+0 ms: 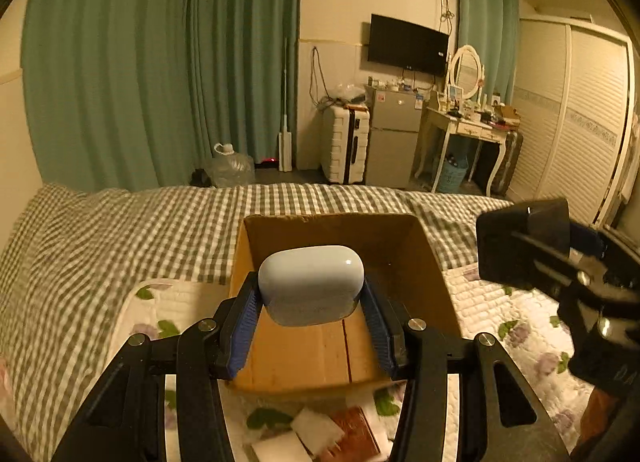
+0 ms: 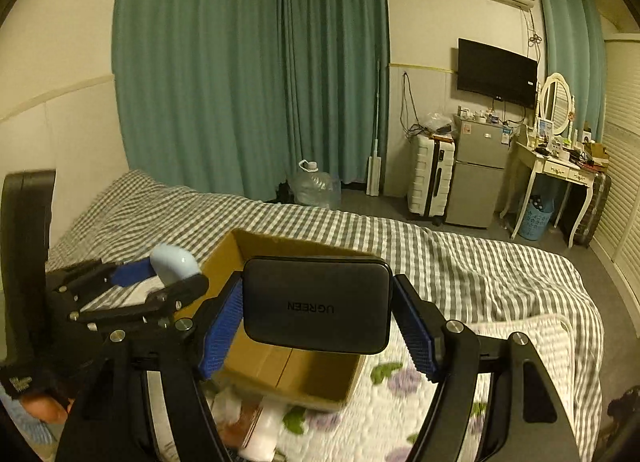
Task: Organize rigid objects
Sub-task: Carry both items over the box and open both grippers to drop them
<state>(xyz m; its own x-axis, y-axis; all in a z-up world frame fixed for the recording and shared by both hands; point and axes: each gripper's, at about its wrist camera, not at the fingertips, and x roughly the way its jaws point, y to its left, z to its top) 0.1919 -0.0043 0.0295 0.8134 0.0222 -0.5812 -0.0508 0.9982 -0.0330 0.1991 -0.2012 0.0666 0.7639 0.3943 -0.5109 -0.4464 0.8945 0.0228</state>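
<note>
My left gripper (image 1: 311, 298) is shut on a pale blue rounded case (image 1: 311, 282) and holds it above the open cardboard box (image 1: 436, 262) on the bed. My right gripper (image 2: 318, 310) is shut on a black UGREEN device (image 2: 318, 304) and holds it above the same box (image 2: 224, 250). In the left wrist view the right gripper with its black device (image 1: 520, 246) shows at the right. In the right wrist view the left gripper with the blue case (image 2: 176, 264) shows at the left. The box's bare floor (image 1: 304, 354) shows below the case.
The box rests on a checked bedspread (image 1: 120, 229) and a white floral quilt (image 1: 500, 310). White blocks (image 1: 316, 432) and a brown flat item (image 1: 356, 434) lie in front of the box. Beyond the bed stand a suitcase (image 1: 346, 141), a small fridge (image 1: 394, 137) and a dressing table (image 1: 468, 129).
</note>
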